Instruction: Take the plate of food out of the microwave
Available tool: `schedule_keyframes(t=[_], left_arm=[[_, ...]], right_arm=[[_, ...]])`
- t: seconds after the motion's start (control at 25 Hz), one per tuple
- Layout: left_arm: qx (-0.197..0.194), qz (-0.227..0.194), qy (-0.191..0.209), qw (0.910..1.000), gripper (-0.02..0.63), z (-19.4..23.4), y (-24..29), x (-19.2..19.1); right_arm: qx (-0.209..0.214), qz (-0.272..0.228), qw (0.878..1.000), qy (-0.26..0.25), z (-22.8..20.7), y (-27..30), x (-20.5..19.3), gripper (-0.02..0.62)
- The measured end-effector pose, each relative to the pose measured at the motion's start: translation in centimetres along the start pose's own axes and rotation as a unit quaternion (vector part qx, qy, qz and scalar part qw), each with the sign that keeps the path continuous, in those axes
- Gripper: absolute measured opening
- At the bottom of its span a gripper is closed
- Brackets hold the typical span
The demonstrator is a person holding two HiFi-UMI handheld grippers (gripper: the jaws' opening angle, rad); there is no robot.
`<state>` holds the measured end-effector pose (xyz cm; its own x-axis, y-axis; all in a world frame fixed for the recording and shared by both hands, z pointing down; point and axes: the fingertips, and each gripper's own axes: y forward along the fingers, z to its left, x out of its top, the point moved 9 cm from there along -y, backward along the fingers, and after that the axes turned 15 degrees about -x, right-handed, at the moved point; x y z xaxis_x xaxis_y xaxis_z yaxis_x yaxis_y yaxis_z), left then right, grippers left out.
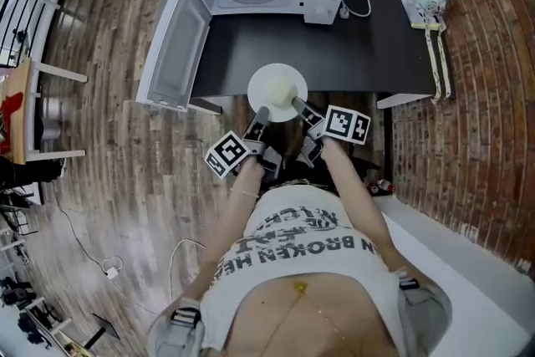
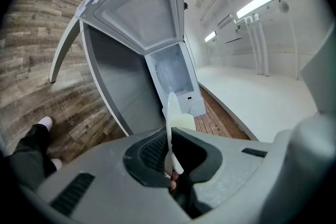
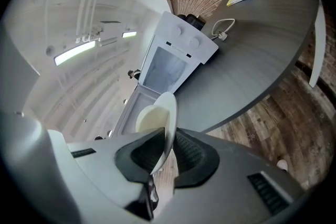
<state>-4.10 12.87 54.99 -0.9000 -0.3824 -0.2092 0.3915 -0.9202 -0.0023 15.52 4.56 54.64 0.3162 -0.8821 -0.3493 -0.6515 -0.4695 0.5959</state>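
Both grippers out in front of my torso, each clamped on the plate [image 1: 277,89].

My left gripper [image 1: 261,114] reaches forward from the left with its jaws closed on the plate's near-left rim, its marker cube [image 1: 226,154] turned up toward my head. My right gripper [image 1: 298,106] comes in from the right and pinches the near-right rim, its marker cube [image 1: 346,124] also facing up. My bare forearms, left [image 1: 236,201] and right [image 1: 353,190], angle in from my sides so the two grippers sit close together.
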Motion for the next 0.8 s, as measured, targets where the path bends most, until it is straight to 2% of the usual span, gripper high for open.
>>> schedule_keyframes(t=[0.44, 0.8], left_arm=[[0.014, -0.029, -0.002, 0.9995, 0.017, -0.9, -3.3, -5.0], [0.015, -0.034, 0.006, 0.9993, 0.017, -1.3, -4.2, -5.3]], right_arm=[[0.010, 0.030, 0.999, -0.010, -2.1, -3.3, -2.6, 0.049], [0.017, 0.032, 0.999, -0.006, -2.0, -3.8, -3.3, 0.049]])
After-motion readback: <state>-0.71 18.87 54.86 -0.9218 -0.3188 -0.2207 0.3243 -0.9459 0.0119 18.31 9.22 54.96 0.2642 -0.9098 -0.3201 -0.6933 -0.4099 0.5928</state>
